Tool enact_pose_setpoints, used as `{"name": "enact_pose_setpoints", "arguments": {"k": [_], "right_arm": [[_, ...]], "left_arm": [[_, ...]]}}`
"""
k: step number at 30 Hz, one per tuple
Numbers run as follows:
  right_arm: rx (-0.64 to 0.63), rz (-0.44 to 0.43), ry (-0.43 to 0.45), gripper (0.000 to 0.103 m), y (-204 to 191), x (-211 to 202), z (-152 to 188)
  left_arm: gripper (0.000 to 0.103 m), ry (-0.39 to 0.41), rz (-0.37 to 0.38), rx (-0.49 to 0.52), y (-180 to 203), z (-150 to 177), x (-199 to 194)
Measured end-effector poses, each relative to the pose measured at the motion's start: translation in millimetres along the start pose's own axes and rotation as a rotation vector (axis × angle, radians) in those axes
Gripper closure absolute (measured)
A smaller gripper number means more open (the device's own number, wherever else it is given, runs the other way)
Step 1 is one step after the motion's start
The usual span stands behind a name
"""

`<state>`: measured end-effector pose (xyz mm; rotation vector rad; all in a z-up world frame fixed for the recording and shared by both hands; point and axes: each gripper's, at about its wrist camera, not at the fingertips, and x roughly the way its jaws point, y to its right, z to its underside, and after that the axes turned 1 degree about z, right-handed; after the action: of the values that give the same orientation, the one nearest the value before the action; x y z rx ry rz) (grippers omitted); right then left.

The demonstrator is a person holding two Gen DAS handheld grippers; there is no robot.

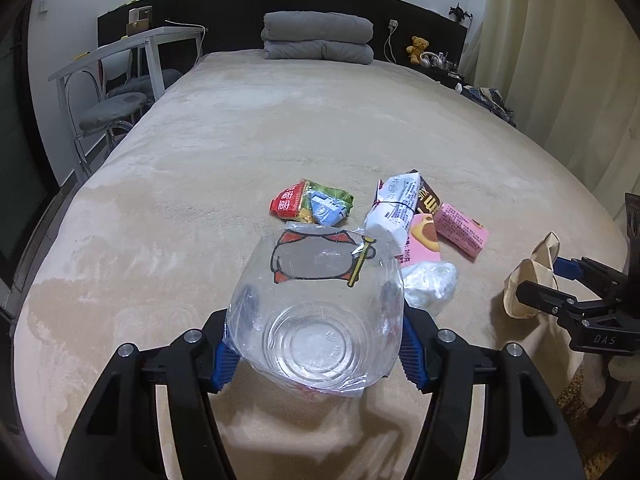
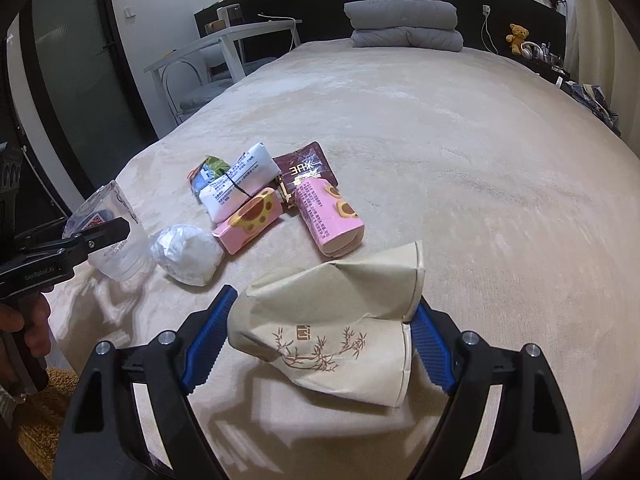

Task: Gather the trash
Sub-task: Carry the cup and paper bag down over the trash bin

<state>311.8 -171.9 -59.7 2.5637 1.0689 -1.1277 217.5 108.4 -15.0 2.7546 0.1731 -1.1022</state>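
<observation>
My left gripper is shut on a clear plastic cup with a printed label, held over the near end of the bed; it also shows in the right wrist view. My right gripper is shut on crushed beige paper cups with a bamboo print, seen from the left wrist view. A trash pile lies ahead: a red-green snack wrapper, a white rolled packet, two pink cartons, a brown wrapper and a crumpled white plastic wad.
The beige bed cover fills the view. A folded grey quilt lies at the headboard. A white desk and chairs stand at the left. A teddy bear and clutter sit on the right nightstand. Curtains hang at the right.
</observation>
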Motion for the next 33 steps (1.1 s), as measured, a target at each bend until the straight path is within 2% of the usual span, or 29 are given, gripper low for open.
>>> {"name": "enact_pose_setpoints", "arguments": {"k": [19,33], "right_arm": [[-0.004,-0.059,0.093,0.021,-17.2,-82.0,65.7],[-0.018,-0.083,0.111,0.021,-34.6,-115.3,101.4]], "left_arm": [[0.040,0.107,0.087,-0.037,33.3,58.0,-73.5],[0.040,0.096,0.142,-0.049,59.6,101.3,-95.4]]}}
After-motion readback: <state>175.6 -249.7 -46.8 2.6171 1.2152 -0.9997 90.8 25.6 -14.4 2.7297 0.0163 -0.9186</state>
